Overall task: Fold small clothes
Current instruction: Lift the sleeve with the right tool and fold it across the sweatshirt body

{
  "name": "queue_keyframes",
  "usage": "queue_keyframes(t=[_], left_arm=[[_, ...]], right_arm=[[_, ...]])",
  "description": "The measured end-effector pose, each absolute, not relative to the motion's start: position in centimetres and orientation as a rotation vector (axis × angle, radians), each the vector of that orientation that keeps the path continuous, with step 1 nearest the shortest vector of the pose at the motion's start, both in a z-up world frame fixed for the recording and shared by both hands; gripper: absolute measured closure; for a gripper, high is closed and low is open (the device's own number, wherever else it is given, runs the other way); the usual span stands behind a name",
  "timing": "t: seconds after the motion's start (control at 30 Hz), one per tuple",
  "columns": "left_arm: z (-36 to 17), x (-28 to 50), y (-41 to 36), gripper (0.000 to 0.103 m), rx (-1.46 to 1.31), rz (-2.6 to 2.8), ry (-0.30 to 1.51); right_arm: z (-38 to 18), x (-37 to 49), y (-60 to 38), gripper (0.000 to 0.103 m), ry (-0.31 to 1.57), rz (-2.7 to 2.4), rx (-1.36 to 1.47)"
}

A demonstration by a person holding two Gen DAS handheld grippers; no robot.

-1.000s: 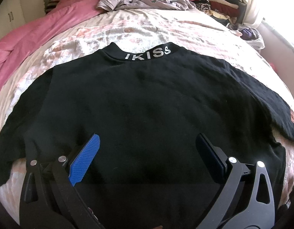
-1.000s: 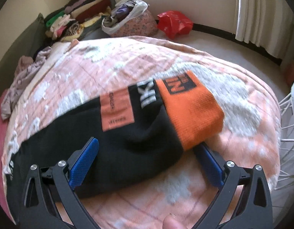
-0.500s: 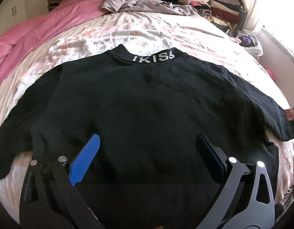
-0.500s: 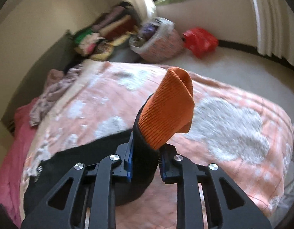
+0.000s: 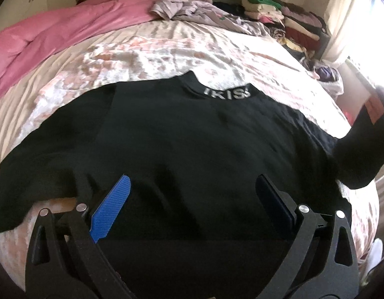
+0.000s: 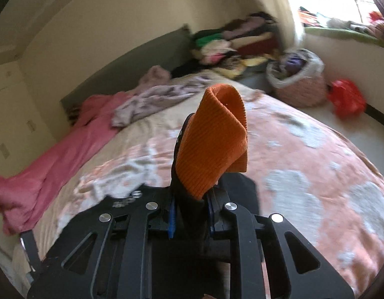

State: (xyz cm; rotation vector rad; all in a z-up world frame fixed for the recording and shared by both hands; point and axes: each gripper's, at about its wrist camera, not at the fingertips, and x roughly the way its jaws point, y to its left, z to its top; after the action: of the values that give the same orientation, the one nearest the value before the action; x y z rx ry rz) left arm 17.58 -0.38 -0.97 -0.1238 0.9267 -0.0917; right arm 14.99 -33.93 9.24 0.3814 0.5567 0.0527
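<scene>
While the black top [image 5: 192,144] lies flat, back up, across the near half of the bed [image 5: 167,47], its collar w/ pale lettering sits at 12 o'clock in the left wrist view and its right sleeve [image 5: 356,149] rises off the covers at 3 o'clock. R gripper [image 6: 190,220] is nipped nearly closed on that sleeve just behind the orange cuff [image 6: 214,139], which flops over above the jaws; the pads pinch black knit, so it's a real hold, not empty. L gripper [image 5: 192,199] hovers over the hem w/ jaws spread wide, nothing between them, blue pad [image 5: 109,211] at 8 o'clock clear of the cloth. Fabric looks like a soft, fairly thick knit: light, limp, no stiffness, likely to drape and drag the body along if the sleeve is pulled too far. Probably not slippery; ribbed cuff gives good bite. Best holds, I'd say: cuff or sleeve end for the fold-in, then hem corners or shoulder seam, pinching both layers. Bed surface is a plush pink-and-white blanket, soft and a bit grabby, so the top should stay put but may wrinkle. Room: pink duvet [image 5: 54,37] at 10 o'clock, loose lilac garment [image 5: 204,12] at 12, stacked folded clothes [image 5: 279,17] at 1, bright window at 2; right wrist view adds a basket [image 6: 299,84] and red bag [image 6: 346,99] on the floor.
</scene>
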Motion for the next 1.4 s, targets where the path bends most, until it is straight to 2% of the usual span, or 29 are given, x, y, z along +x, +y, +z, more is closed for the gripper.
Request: queue_keyframes(t=[0.3, 0.73, 0.77, 0.8, 0.9, 0.97, 1.1, 1.23, 1.4], left_arm=[[0.0, 17.8, 5.0, 0.009, -0.232, -0.068, 0.917], [-1.4, 17.9, 12.1, 0.009, -0.467, -0.049, 0.92], [-1.5, 17.9, 12.3, 0.009, -0.483, -0.051, 0.92], [-1.6, 17.9, 12.5, 0.009, -0.491, -0.053, 0.92], [-1.8, 18.1, 12.7, 0.009, -0.518, -0.068, 0.927], [-2.1, 18.2, 12.7, 0.009, -0.54, -0.085, 0.931], [-2.3, 18.2, 12.6, 0.009, -0.566, -0.099, 0.933], [-2.6, 18.4, 11.7, 0.009, -0.548, -0.119, 0.943], [-2.8, 19.0, 9.2, 0.024, -0.456, -0.142, 0.975]], right_arm=[[9.9, 17.7, -23.3, 0.086, 0.581, 0.234, 0.268], [2.8, 18.3, -9.6, 0.083, 0.715, 0.458, 0.038], [2.4, 18.3, -9.3, 0.079, 0.725, 0.468, 0.033], [1.9, 18.3, -9.1, 0.066, 0.735, 0.488, 0.029], [1.3, 17.4, -8.4, 0.044, 0.75, 0.542, 0.011], [1.5, 16.6, -8.9, 0.036, 0.74, 0.565, 0.015], [2.5, 15.8, -11.1, 0.029, 0.722, 0.563, 0.049], [2.7, 15.4, -13.1, 0.027, 0.736, 0.466, 0.015], [1.9, 15.6, -16.5, 0.027, 0.765, 0.323, -0.01]])
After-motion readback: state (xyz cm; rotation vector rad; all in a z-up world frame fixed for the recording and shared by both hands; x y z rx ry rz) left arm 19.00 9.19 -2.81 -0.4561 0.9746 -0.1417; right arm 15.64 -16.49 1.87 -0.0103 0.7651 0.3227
